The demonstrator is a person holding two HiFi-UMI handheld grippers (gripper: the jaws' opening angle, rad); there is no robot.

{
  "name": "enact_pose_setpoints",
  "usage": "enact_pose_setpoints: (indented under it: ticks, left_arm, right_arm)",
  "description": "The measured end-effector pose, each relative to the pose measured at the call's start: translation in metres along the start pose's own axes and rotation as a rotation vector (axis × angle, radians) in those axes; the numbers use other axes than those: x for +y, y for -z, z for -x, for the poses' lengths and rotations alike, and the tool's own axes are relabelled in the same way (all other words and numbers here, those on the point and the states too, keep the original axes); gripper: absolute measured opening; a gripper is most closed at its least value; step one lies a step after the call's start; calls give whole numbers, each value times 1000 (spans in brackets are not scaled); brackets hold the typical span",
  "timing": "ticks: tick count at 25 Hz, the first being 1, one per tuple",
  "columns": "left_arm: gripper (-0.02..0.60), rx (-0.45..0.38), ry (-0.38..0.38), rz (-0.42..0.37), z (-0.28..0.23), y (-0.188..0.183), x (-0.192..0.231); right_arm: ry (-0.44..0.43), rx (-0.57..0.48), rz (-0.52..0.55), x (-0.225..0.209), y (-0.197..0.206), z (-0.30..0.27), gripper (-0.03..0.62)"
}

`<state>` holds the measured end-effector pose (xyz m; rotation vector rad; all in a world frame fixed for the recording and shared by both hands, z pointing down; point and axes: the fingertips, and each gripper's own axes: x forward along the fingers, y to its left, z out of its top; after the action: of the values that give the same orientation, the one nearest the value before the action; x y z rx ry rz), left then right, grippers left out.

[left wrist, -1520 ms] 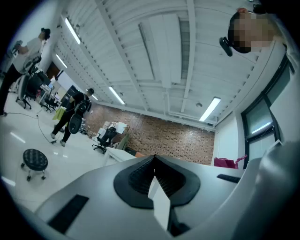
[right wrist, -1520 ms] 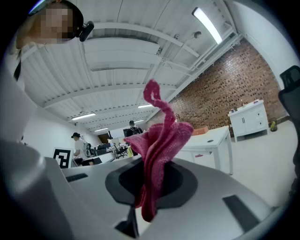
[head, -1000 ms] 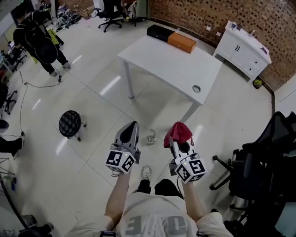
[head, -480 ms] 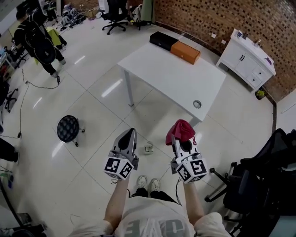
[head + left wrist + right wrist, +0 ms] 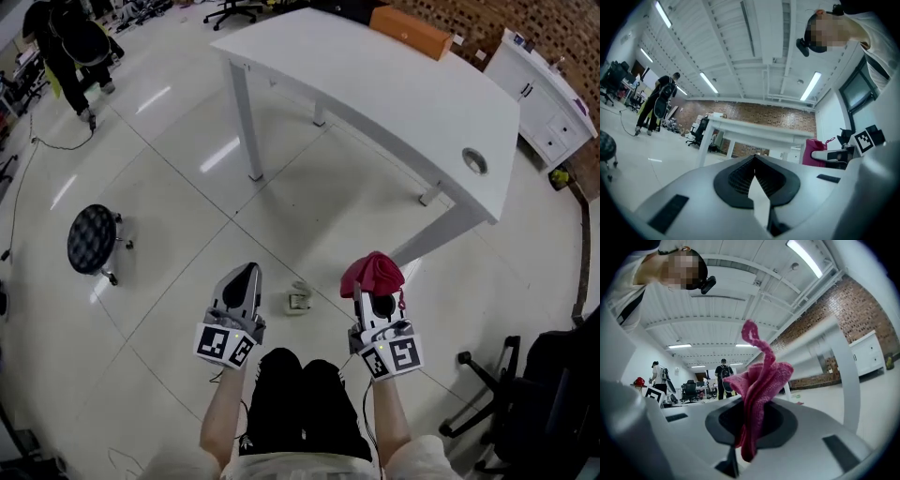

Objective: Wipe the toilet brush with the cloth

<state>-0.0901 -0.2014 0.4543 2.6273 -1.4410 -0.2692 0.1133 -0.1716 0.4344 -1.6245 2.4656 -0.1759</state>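
Crimson fuzzy cloth [image 5: 373, 274], soft and limp, sits pinched at its bunched middle in the right gripper [image 5: 374, 292], before the white rectangular table [image 5: 412, 103]. The left gripper [image 5: 244, 274] is pressed together and empty. A small pale object [image 5: 298, 301] on the floor before the table may be the toilet brush.

small pale grey object [image 5: 298, 300] on the white floor tiles [image 5: 187, 216]: too small to identify; crimson fleecy cloth [image 5: 373, 274] covers the right gripper [image 5: 374, 287] jaw tips in head view, and its lower end is buried between the jaws in right gripper view; orange rectangular box [image 5: 412, 30] clipped by top edge; black wheeled office chair [image 5: 548, 403] cut by right edge; dark-clothed person [image 5: 66, 42] cropped top left
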Motion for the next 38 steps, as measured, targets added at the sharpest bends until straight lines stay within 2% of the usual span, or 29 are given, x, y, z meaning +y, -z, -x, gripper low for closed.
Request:
enact_pose_setpoints:
  ticks: [4, 7, 10, 13, 19, 24, 28, 34, 38]
  left_arm:
    - [5, 3, 20, 4, 3, 150, 43]
    - [5, -2, 56, 22, 5, 228, 57]
    - [5, 8, 103, 58, 2, 290, 61]
    - [5, 41, 109, 105, 10, 344, 64]
    - [5, 79, 123, 115, 25, 418, 54]
    - [5, 103, 138, 142, 27, 447, 52]
    - [5, 122, 125, 167, 27, 465, 49]
    - [5, 137, 99, 143, 31, 478, 51]
    - [5, 129, 86, 155, 36, 479, 54]
  right_arm:
    - [-10, 4, -17, -38, 159, -1, 32]
    - [-23, 12, -31, -57, 243, -2, 32]
    - [-29, 57, -37, -76, 315, -4, 32]
    - [-26, 133, -94, -86, 390, 5, 32]
    - [-67, 214, -162, -107, 503, 1, 32]
    - [-121, 320, -172, -107, 553, -18, 32]
    - [-146, 346, -275, -88, 559, -16, 32]
    - [-14, 370, -338, -87, 563, 18, 32]
    - [40, 378, -387, -81, 566, 38, 32]
